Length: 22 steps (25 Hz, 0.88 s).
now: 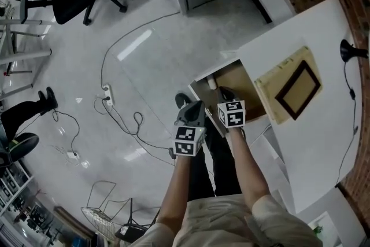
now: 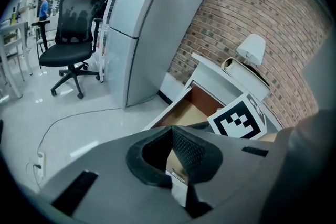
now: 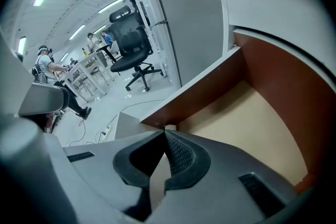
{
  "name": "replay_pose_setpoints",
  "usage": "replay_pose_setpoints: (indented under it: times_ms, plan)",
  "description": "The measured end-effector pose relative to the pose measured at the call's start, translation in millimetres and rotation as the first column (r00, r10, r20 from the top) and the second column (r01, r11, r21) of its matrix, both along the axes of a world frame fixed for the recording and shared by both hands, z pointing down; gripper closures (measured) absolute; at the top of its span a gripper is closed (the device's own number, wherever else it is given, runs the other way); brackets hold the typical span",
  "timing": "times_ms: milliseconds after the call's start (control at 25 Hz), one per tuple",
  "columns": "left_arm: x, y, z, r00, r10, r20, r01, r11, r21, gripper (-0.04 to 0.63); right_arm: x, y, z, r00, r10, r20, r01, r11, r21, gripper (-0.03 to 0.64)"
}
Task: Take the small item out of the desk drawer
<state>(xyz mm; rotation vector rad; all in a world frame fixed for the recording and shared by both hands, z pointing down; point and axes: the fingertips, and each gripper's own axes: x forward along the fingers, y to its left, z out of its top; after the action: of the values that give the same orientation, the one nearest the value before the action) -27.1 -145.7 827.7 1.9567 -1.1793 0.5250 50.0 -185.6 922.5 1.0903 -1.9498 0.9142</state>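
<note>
The drawer [image 1: 234, 85] is open at mid-frame, and the item [image 1: 212, 83] lies in its upper left corner, not yet taken. My right gripper [image 3: 164, 134] is near it, jaws together and empty. The left gripper [image 2: 171, 131] has its jaws together too.

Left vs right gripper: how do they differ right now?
The right gripper reaches into the open drawer; the left gripper hangs outside it, near its front. The small white item lies just ahead of the right gripper, farther from the left gripper. Shared: both jaws shut, both empty.
</note>
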Motion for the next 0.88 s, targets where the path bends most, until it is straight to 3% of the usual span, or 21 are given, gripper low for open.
replay_pose_setpoints:
  times_ms: [680, 880]
  plan:
    - [-8, 6, 47, 1.000, 0.013, -0.022, -0.013, 1.000, -0.017, 0.578, -18, -8, 76, 0.987, -0.135, -0.090, 0.134, 0.991, -0.016, 0.566]
    - [-20, 3, 50, 1.000, 0.004, -0.021, -0.005, 1.000, -0.015, 0.578, -22, -14, 91, 0.989, -0.125, -0.083, 0.121, 0.991, -0.051, 0.529]
